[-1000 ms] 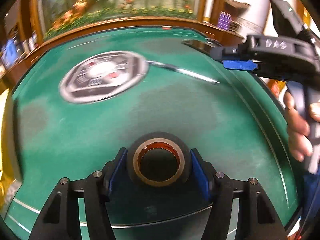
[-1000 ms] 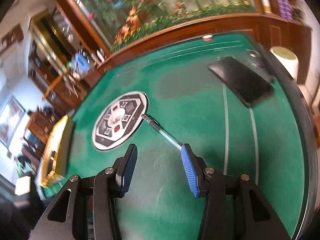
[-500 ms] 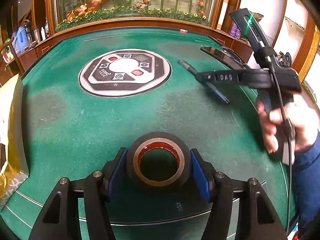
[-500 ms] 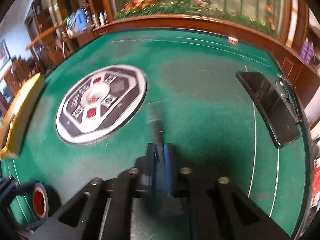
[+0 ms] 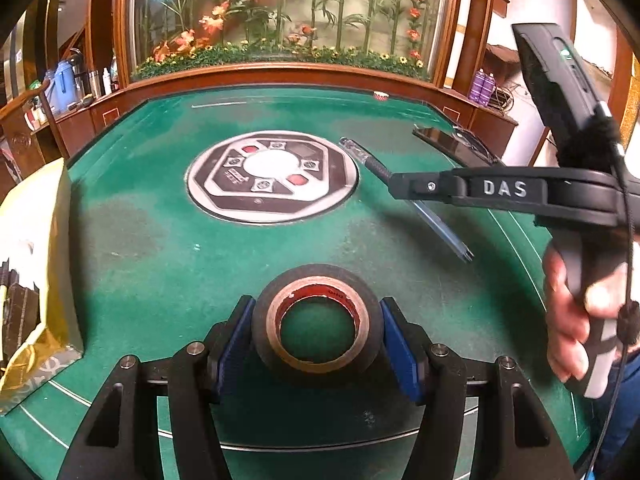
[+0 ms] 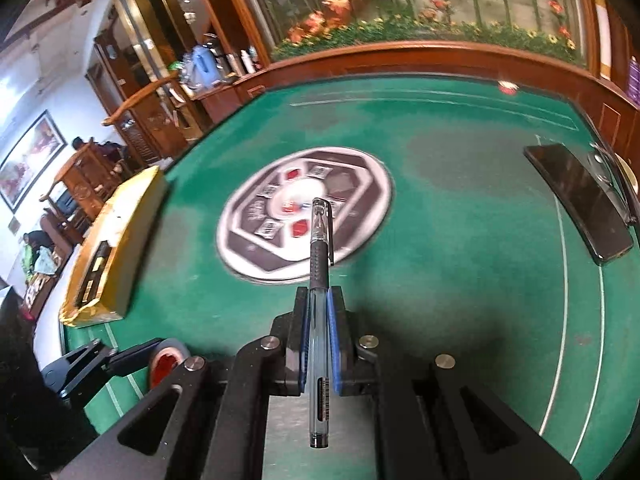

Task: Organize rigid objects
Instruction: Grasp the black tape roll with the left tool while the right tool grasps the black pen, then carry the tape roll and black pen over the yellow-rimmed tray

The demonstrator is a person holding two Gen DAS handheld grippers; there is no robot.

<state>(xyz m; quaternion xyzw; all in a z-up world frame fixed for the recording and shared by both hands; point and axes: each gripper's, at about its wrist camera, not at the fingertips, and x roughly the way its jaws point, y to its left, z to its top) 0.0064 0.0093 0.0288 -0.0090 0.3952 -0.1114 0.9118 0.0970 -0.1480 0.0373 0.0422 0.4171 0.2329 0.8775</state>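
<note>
My left gripper (image 5: 316, 334) is shut on a black roll of tape (image 5: 316, 280) with a brown core, held just above the green table. It also shows in the right wrist view (image 6: 168, 360). My right gripper (image 6: 319, 308) is shut on a clear pen (image 6: 320, 264) with a black grip, which points forward and is lifted off the felt. In the left wrist view the right gripper (image 5: 404, 186) is at the right, with the pen (image 5: 436, 222) running through it at a slant.
A round panel with buttons (image 5: 272, 176) is set in the middle of the green table (image 5: 160, 248). A yellow box (image 6: 116, 240) lies at the left edge. A black phone (image 6: 580, 200) lies at the right. A wooden rim borders the far side.
My right gripper closed on the pen and lifted it off the table. My left gripper kept hold of the tape and stayed nearly in place.
</note>
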